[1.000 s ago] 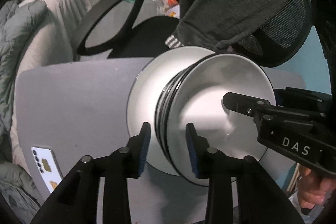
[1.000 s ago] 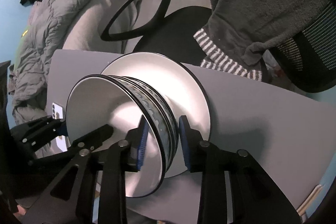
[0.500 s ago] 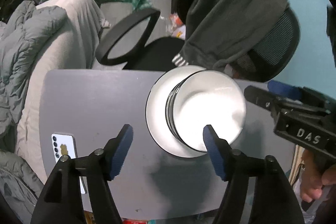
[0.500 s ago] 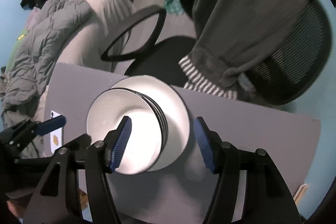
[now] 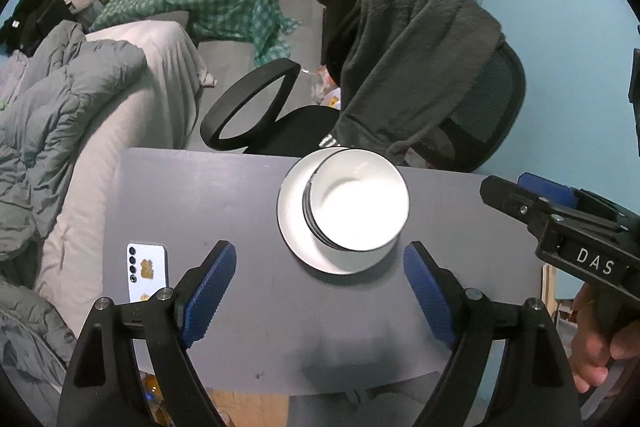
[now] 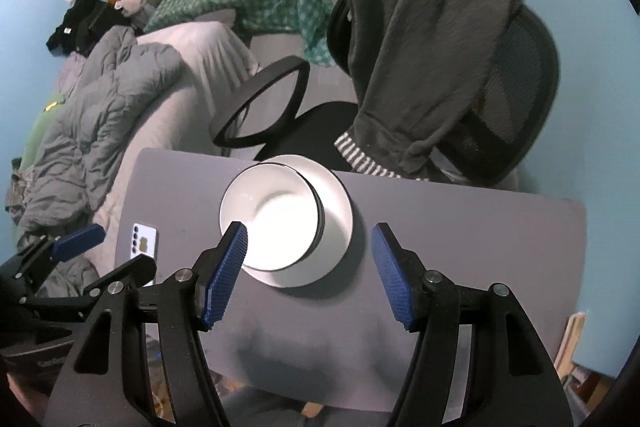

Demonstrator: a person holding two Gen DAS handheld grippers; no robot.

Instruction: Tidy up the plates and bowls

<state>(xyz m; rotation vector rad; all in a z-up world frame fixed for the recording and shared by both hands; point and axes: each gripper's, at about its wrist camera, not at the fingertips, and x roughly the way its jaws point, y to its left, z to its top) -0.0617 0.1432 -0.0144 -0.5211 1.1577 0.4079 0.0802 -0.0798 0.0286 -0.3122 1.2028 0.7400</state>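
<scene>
stacked white black-rimmed bowls [image 5: 362, 207] hiding their count, on white plate [image 5: 292, 211], left gripper [image 5: 320, 291] wide open, just widened, right gripper [image 6: 308, 271] open, both empty

White letters "DAS" on the right gripper [image 5: 532, 193] body

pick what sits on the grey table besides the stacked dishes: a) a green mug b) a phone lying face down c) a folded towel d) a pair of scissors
b, a white phone lies back side up near the table edge, apart from the stacked bowls on the plate.
</scene>
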